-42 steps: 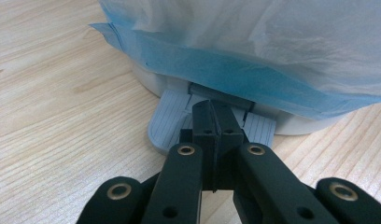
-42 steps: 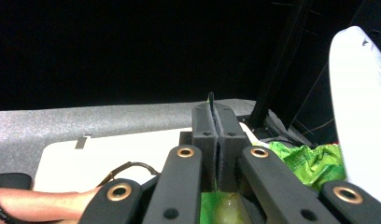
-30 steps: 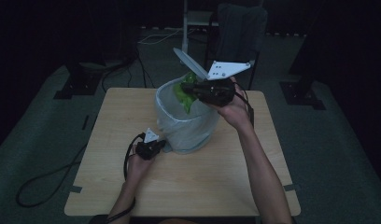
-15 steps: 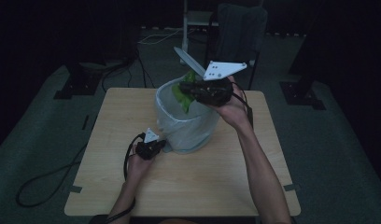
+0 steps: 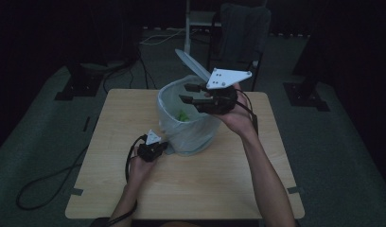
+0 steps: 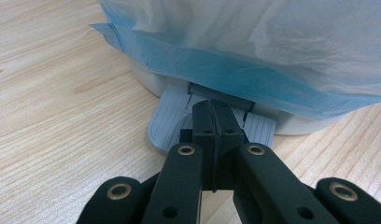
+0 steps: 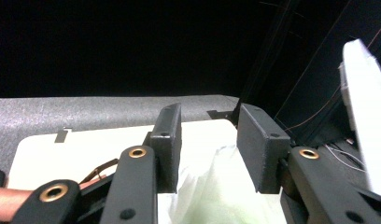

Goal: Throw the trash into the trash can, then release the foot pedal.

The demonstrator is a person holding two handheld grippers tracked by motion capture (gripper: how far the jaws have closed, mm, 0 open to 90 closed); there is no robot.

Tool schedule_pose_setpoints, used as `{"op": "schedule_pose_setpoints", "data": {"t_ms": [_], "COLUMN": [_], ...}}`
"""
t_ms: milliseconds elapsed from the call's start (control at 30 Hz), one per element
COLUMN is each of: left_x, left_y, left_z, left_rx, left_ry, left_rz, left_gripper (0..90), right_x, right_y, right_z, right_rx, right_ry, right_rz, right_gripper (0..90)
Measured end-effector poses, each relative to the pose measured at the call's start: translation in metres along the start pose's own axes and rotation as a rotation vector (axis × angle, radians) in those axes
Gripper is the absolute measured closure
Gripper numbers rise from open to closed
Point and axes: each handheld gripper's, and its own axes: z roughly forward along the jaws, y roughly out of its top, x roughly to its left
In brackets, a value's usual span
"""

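Observation:
A white pedal bin [image 5: 188, 135] lined with a pale plastic bag [image 6: 272, 46] stands mid-table, its lid [image 5: 193, 65] tipped up at the back. My left gripper [image 5: 165, 147] lies low at the bin's foot. Its jaws are shut and the tips [image 6: 215, 116] rest on the grey pedal [image 6: 170, 126]. My right gripper [image 5: 185, 93] hovers over the bin's mouth. Its jaws have just been opening, and they stand apart with nothing between them [image 7: 208, 140]. A green leafy thing [image 5: 183, 116] lies inside the bag.
The wooden table [image 5: 110, 189] has bare surface in front of and beside the bin. Both grippers trail cables; the left one's loops off the table's left side [image 5: 49, 177]. A chair [image 5: 238, 28] and dark stands sit on the floor beyond the table.
The green leafy thing has left the right gripper's jaws and dropped into the bin. The right jaws have opened. The left gripper has kept still on the pedal.

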Motion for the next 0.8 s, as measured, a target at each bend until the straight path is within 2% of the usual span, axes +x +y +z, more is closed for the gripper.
{"op": "schedule_pose_setpoints", "data": {"t_ms": [300, 500, 800], "left_x": [0.0, 0.0, 0.0], "left_y": [0.0, 0.0, 0.0], "left_z": [0.0, 0.0, 0.0], "left_rx": [0.0, 0.001, 0.0], "left_ry": [0.002, 0.003, 0.004], "left_rz": [0.0, 0.001, 0.001], "left_gripper": [90.0, 90.0, 90.0], "right_x": [0.011, 0.015, 0.017], "right_y": [-0.015, -0.026, -0.047], "right_z": [-0.007, -0.015, -0.017], "right_rx": [0.003, 0.001, 0.009], "right_ry": [0.012, 0.012, 0.015], "right_rz": [0.0, 0.016, 0.053], "right_gripper": [58.7, 56.8, 54.1]}}
